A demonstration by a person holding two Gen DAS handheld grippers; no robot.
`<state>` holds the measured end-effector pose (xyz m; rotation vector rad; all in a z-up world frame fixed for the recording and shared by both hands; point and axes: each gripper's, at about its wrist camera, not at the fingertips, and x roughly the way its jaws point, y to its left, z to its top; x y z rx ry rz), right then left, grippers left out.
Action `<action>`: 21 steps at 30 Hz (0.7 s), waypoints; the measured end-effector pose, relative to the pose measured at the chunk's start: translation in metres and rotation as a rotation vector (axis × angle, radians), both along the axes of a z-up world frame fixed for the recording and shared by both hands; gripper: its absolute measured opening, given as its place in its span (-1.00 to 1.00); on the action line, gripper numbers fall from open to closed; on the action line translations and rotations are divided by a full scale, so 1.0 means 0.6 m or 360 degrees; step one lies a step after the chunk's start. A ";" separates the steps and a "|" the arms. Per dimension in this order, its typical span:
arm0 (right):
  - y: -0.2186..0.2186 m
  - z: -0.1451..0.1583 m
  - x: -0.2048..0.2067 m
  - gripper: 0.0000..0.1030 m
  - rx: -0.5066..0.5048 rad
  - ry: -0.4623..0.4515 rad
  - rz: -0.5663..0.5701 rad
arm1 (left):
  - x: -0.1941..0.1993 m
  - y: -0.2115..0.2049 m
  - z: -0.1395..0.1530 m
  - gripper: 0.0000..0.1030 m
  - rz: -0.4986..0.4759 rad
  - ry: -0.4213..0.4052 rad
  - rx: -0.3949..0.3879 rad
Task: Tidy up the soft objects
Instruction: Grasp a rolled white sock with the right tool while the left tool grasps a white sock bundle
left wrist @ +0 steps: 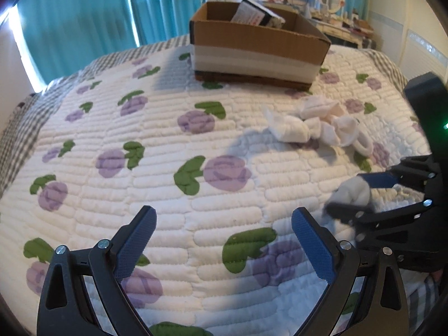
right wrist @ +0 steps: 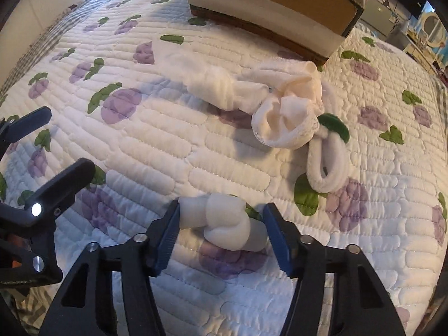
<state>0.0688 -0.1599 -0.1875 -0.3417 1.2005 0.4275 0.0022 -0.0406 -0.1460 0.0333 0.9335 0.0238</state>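
Right hand-held gripper [right wrist: 221, 224] pinches a knotted sock [right wrist: 224, 222] on the bed [right wrist: 156, 140]; left hand-held gripper [left wrist: 224, 240] spread; a shallow grip could slip.

Our left gripper [left wrist: 224, 231] hangs open over the flowered quilt [left wrist: 168, 145], nothing between its blue pads. To its right, our right gripper [left wrist: 352, 194] has a white sock bundle [left wrist: 354, 191] between its fingers. More white socks [left wrist: 319, 126] lie near a cardboard box [left wrist: 257, 44].

Daylight glares through the curtains [left wrist: 84, 22] — soft shadows on the quilt [left wrist: 168, 196], fisheye-bent edges.
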 end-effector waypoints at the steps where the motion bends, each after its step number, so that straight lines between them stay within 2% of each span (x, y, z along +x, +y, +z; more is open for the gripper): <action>1: -0.001 0.003 -0.002 0.00 0.0006 -0.0015 -0.0001 | 0.000 0.000 0.001 0.92 -0.0006 0.0002 -0.0002; 2: -0.001 0.006 -0.002 -0.22 0.0012 -0.0028 -0.0004 | 0.000 -0.002 0.003 0.92 -0.0013 0.0003 -0.0006; 6: -0.016 0.038 -0.013 -0.24 0.0085 -0.0118 -0.0028 | 0.005 -0.009 0.017 0.92 -0.0046 -0.0008 -0.0024; 7: -0.022 0.050 -0.016 -0.36 0.0122 -0.0154 -0.0034 | 0.009 -0.012 0.021 0.92 -0.0053 -0.0012 -0.0023; 15: -0.082 0.148 -0.005 -0.37 0.0225 -0.0423 -0.0084 | 0.073 -0.042 0.035 0.90 -0.0120 -0.0024 -0.0083; 20: -0.097 0.169 0.036 -0.36 0.0215 -0.0496 -0.0126 | 0.133 -0.066 0.019 0.86 -0.0193 0.0000 -0.0149; 21: -0.103 0.169 0.046 -0.36 0.0220 -0.0500 -0.0139 | 0.142 -0.071 0.016 0.80 -0.0207 0.0009 -0.0147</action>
